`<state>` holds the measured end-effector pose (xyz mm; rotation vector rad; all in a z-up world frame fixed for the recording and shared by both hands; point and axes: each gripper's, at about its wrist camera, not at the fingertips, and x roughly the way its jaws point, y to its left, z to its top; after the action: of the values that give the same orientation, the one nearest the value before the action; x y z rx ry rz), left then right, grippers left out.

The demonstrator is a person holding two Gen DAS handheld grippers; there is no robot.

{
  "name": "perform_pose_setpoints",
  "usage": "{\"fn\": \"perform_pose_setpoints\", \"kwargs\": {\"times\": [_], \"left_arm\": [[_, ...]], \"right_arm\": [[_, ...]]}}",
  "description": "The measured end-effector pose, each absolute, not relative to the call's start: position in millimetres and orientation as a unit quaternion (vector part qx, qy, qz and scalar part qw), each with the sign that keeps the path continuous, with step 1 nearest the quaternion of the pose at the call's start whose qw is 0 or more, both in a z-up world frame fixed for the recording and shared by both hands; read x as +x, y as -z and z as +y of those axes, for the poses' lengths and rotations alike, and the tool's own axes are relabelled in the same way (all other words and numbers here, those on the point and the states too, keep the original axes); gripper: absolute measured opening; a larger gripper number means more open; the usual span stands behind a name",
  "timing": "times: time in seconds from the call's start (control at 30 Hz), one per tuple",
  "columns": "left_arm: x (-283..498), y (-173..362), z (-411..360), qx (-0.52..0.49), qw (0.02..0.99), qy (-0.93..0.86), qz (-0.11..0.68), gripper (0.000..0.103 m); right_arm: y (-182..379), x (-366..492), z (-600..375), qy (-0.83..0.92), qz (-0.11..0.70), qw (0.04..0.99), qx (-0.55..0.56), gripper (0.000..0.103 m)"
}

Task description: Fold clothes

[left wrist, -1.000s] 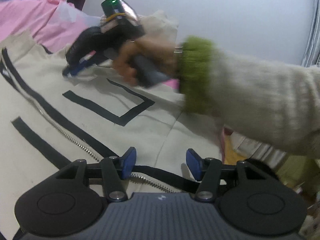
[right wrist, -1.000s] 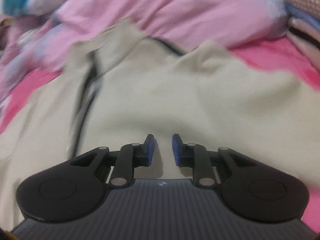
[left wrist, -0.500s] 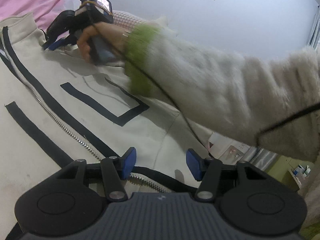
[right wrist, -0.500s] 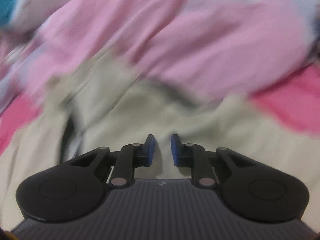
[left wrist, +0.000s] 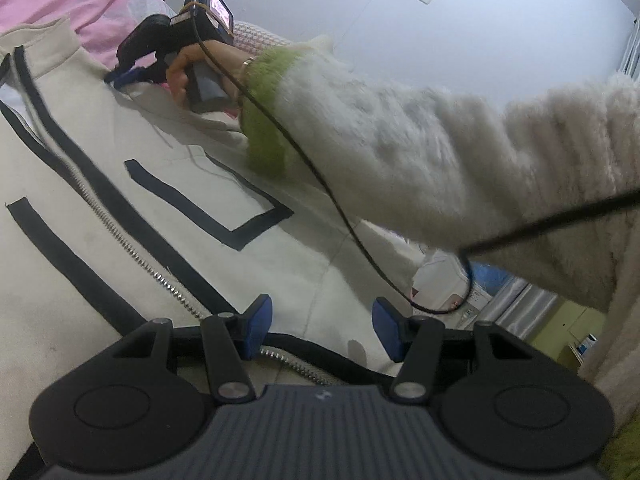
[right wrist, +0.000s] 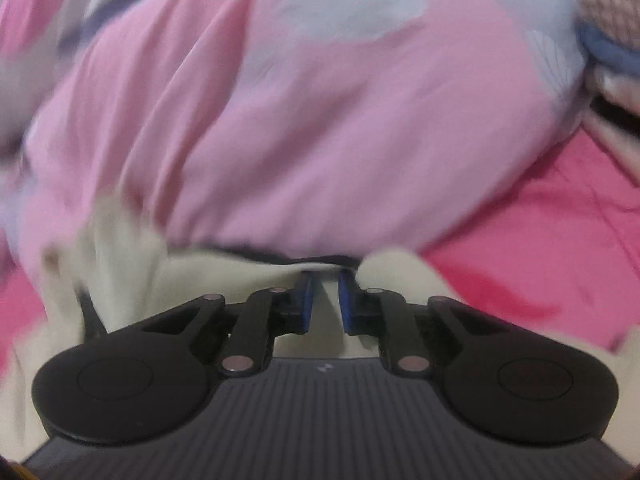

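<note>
The left gripper (left wrist: 318, 330) hung with jaws apart over the cream zip jacket (left wrist: 100, 200); the right gripper (right wrist: 323, 296), jaws narrowly apart, reached its shoulder edge by pink bedding (right wrist: 300, 120).

Cloth nearly everywhere, hard plastic on the tongs.

The cream jacket (left wrist: 120, 264) under the left tongs (left wrist: 318, 330) is matt woven cloth with flat black tape trim and a bright metal zip (left wrist: 132, 250). The sleeve (left wrist: 420, 160) beyond them is fluffy, with a green fuzzy cuff. Both tongs are matt black plastic with blue pads (right wrist: 306, 300) and a ribbed grey body; ahead of the right tongs (right wrist: 323, 300) lies a smooth pink quilt (right wrist: 300, 120).
</note>
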<state>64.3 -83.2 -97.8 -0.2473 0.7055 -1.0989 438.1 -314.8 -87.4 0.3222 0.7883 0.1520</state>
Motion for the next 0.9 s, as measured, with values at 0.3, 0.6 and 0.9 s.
{"fn": "perform_pose_setpoints", "kwargs": {"times": [0.3, 0.6, 0.9], "left_arm": [[65, 101, -87, -0.117, 0.785, 0.512, 0.328, 0.056], [66, 103, -89, -0.121, 0.784, 0.514, 0.325, 0.056], [67, 104, -92, -0.11, 0.789, 0.511, 0.325, 0.056]], "right_arm": [[75, 410, -287, -0.159, 0.376, 0.905, 0.122, 0.017], [82, 453, -254, -0.173, 0.376, 0.9, 0.138, 0.015], [1, 323, -341, -0.162, 0.297, 0.908, 0.245, 0.022]]}}
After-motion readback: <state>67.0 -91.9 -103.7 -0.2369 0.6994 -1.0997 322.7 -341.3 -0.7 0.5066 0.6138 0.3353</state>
